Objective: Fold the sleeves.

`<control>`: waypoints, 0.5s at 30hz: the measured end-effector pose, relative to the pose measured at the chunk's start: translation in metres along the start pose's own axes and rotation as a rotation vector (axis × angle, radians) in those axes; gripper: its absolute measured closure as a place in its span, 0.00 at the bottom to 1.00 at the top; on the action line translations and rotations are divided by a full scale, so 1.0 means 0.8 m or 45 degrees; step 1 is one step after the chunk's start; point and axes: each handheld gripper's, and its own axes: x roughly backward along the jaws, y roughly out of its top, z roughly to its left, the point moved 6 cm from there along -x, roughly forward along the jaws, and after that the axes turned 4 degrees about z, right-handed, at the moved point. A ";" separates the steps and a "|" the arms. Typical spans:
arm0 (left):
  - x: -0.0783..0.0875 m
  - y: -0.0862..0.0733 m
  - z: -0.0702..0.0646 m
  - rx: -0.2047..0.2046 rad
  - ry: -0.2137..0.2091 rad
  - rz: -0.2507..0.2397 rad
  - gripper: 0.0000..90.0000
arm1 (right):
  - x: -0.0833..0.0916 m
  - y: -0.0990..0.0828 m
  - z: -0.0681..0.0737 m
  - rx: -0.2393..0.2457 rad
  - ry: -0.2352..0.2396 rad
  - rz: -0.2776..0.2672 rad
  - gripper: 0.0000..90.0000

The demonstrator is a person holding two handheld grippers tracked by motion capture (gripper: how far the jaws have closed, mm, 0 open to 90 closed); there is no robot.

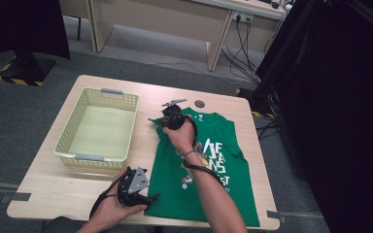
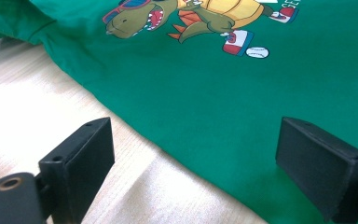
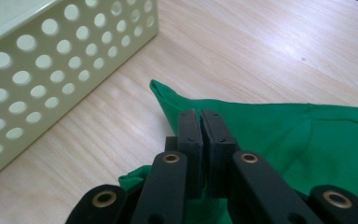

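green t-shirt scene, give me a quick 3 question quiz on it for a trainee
1. True or false: the right hand-held gripper has its jaws shut on a fold of the green t-shirt.
2. Multiple choice: how do the jaws of the left hand-held gripper stand? A) wide open over the shirt's edge B) clamped on the basket C) shut on the shirt's hem
3. In the high view, what stands on the table to the left of the shirt?

Key
1. True
2. A
3. A pale perforated basket; nothing shows inside it.
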 end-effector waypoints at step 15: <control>0.000 0.000 0.000 -0.002 0.002 0.001 0.12 | 0.011 -0.024 -0.024 -0.104 -0.039 -0.041 0.92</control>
